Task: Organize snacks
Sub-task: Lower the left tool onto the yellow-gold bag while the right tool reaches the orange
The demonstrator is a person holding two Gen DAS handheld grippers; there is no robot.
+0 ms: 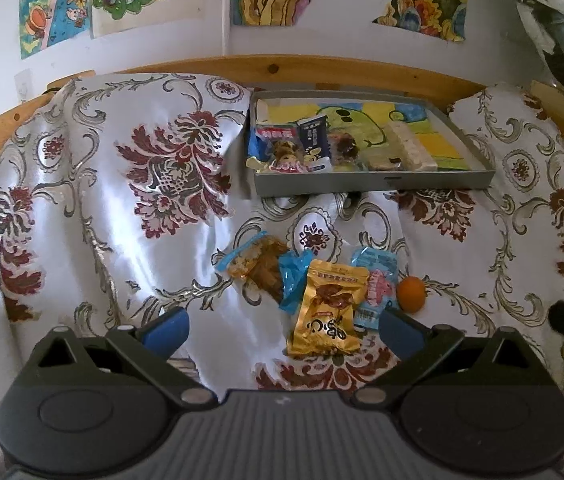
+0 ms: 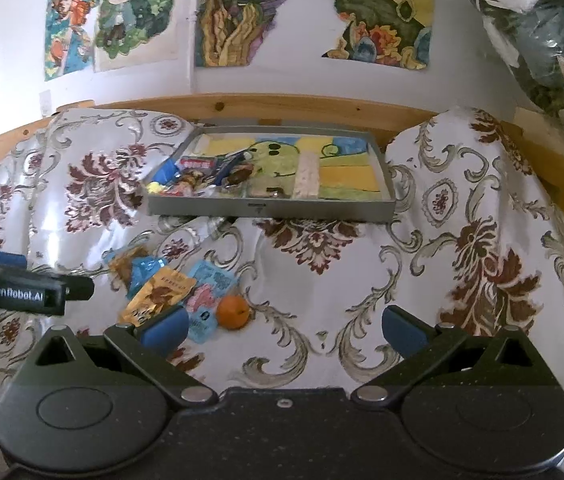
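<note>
On the bed's patterned cloth (image 1: 93, 208), loose snacks are grouped at 6 o'clock of a grey tray (image 1: 370, 186) that is kept at 12 o'clock against the wooden rail.

Both claws are seen spread wide and empty: the left claw (image 1: 284, 326) is held just short of the gold packet (image 1: 328, 314), presumably as the nearest pick, while the right claw (image 2: 282, 326) hovers beside the pile with the orange fruit (image 2: 233, 312) at its 11 o'clock. Four loose packets are counted (one amber, one blue, one gold, one pale blue-and-pink) plus one fruit; the tray's contents are crowded to its left side, leaving room, and cannot be counted exactly.
</note>
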